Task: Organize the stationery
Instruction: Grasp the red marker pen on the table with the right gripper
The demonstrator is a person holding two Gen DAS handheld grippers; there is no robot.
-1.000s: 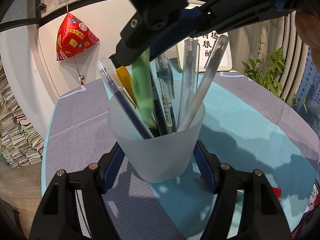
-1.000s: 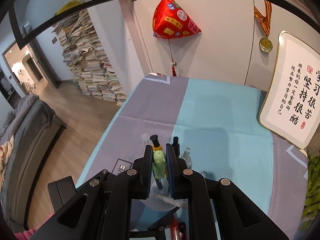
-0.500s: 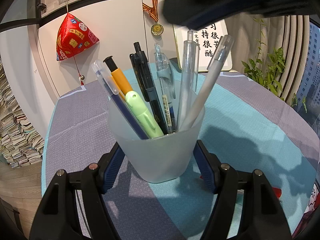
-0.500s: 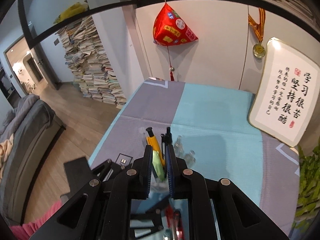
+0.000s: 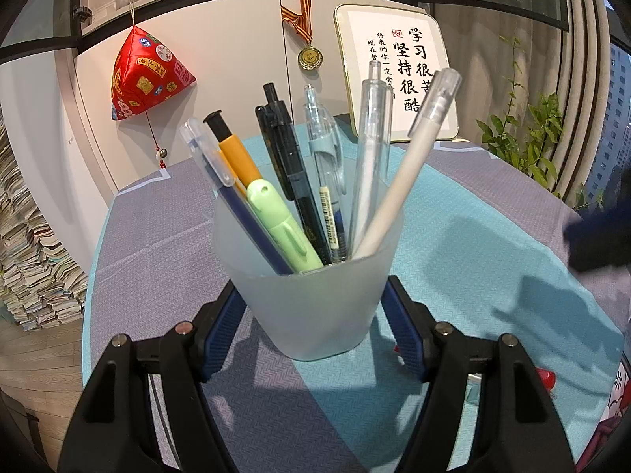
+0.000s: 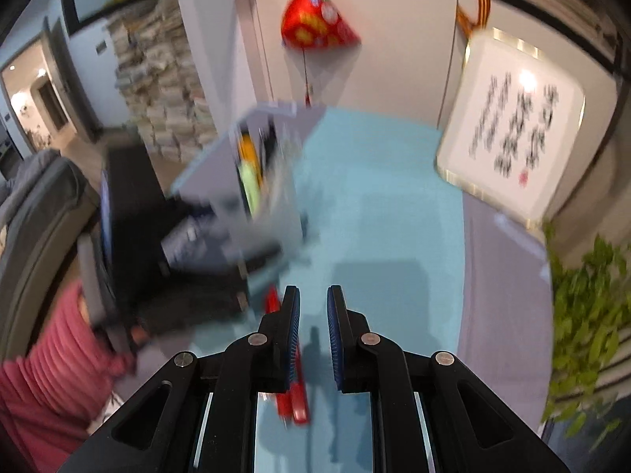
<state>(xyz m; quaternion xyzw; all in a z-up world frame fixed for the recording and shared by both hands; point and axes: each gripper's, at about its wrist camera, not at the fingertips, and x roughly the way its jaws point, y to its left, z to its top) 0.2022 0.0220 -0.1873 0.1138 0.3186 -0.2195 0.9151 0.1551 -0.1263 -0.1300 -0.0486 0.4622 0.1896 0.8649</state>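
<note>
Stationery stands gathered in a frosted translucent cup (image 5: 311, 295) on the near part of a table covered by a teal and grey-purple cloth (image 5: 473, 236). The left gripper (image 5: 313, 311) is clamped on the cup, one blue-padded finger pressed against each side of its lower wall.

Contents of the cup, left to right in the left wrist view:
- a blue pen with a clear cap (image 5: 221, 181), leaning left;
- an orange pen with a black tip (image 5: 232, 149);
- a light green highlighter (image 5: 276, 220), set lower than the rest;
- a black pen (image 5: 284, 146);
- a clear pen with a grey-blue clip (image 5: 327, 157);
- a clear retractable pen (image 5: 372, 138);
- a cream-white capped pen (image 5: 418, 149), leaning right.

The right gripper (image 6: 313, 315) hangs over the teal cloth to the right of the cup, its blue-padded fingers (image 6: 294, 315) a narrow gap apart with nothing between them. A red pen (image 6: 294, 398) lies on the cloth just under and beside its left finger; this view is blurred. A red-sleeved arm (image 6: 51, 370) shows at the left edge.

Far wall: a red pyramid-shaped hanging ornament (image 5: 148, 75), a medal on a striped ribbon (image 5: 309, 57) and a framed calligraphy board (image 5: 398, 67) standing on the table's far edge. A leafy plant (image 5: 524, 138) stands at the right; stacked books (image 5: 27, 256) rise at the left.
</note>
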